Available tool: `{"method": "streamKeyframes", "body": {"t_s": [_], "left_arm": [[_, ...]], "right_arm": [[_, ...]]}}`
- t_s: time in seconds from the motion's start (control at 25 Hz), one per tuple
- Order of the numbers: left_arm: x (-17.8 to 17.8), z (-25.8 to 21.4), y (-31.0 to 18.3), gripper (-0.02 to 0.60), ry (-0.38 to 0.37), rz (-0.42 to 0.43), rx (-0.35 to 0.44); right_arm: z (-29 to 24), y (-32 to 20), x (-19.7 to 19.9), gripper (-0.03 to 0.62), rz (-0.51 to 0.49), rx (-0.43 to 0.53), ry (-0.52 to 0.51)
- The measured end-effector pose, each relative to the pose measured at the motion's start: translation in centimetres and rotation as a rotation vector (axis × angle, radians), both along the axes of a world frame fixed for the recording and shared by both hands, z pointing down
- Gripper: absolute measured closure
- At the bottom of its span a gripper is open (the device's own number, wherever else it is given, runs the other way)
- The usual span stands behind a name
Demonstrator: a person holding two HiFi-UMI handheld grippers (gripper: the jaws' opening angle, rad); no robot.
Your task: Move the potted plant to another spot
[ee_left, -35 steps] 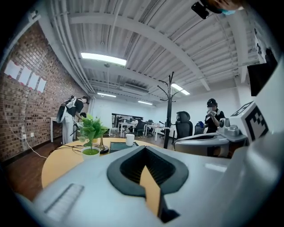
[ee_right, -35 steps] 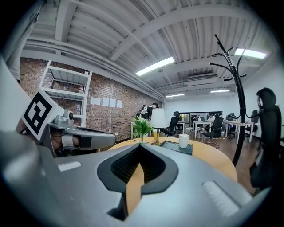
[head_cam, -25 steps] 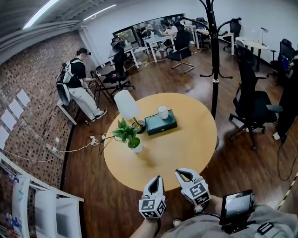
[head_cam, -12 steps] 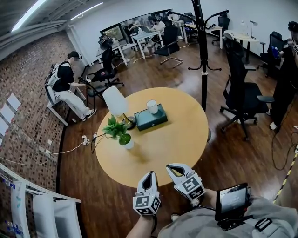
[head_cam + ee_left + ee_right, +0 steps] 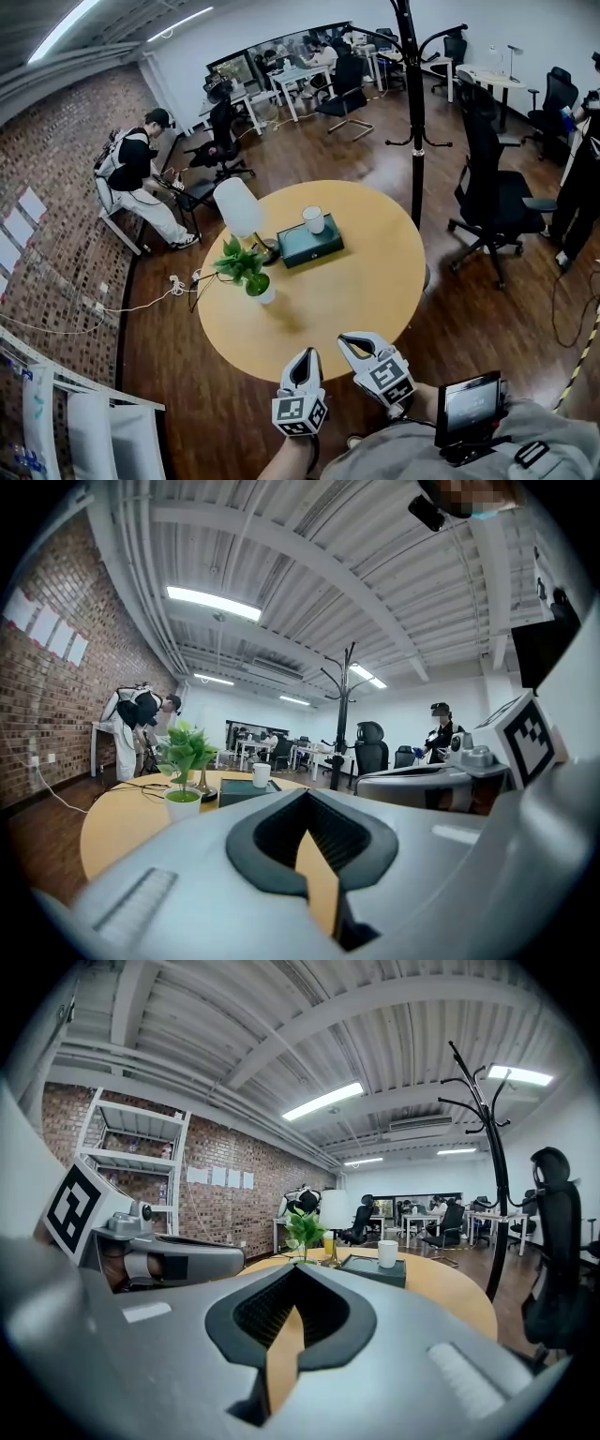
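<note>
The potted plant (image 5: 247,270), green leaves in a small white pot, stands on the left part of the round yellow table (image 5: 366,291). It also shows in the left gripper view (image 5: 186,761) and, smaller, in the right gripper view (image 5: 305,1228). Both grippers hang side by side over the table's near edge, well short of the plant. My left gripper (image 5: 304,358) (image 5: 307,795) is shut with nothing in it. My right gripper (image 5: 354,343) (image 5: 298,1269) is shut and empty too.
Behind the plant stand a white-shaded lamp (image 5: 238,208) and a teal box (image 5: 309,242) with a white cup (image 5: 313,219) on it. A black coat stand (image 5: 414,112) and an office chair (image 5: 499,204) are to the right. A person (image 5: 139,176) sits by the brick wall.
The head view has shifted a little, so the table sits slightly differently in the frame. Both grippers stay shut at the near edge. The plant has not moved.
</note>
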State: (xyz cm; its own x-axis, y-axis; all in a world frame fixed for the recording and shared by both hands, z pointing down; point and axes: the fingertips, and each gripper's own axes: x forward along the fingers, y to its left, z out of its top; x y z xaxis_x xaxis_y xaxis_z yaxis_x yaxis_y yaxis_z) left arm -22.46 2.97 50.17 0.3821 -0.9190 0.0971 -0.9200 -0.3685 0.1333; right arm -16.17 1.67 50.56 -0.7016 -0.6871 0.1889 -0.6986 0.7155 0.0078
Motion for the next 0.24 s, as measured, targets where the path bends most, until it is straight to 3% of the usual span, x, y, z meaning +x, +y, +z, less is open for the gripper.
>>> {"method": "streamKeyframes", "body": {"t_s": [0.24], "left_arm": [[0.09,0.10,0.35,0.581,0.006,0.006,0.000]], "right_arm": [[0.02,0.25,-0.02,0.589,0.002,0.000,0.002]]}}
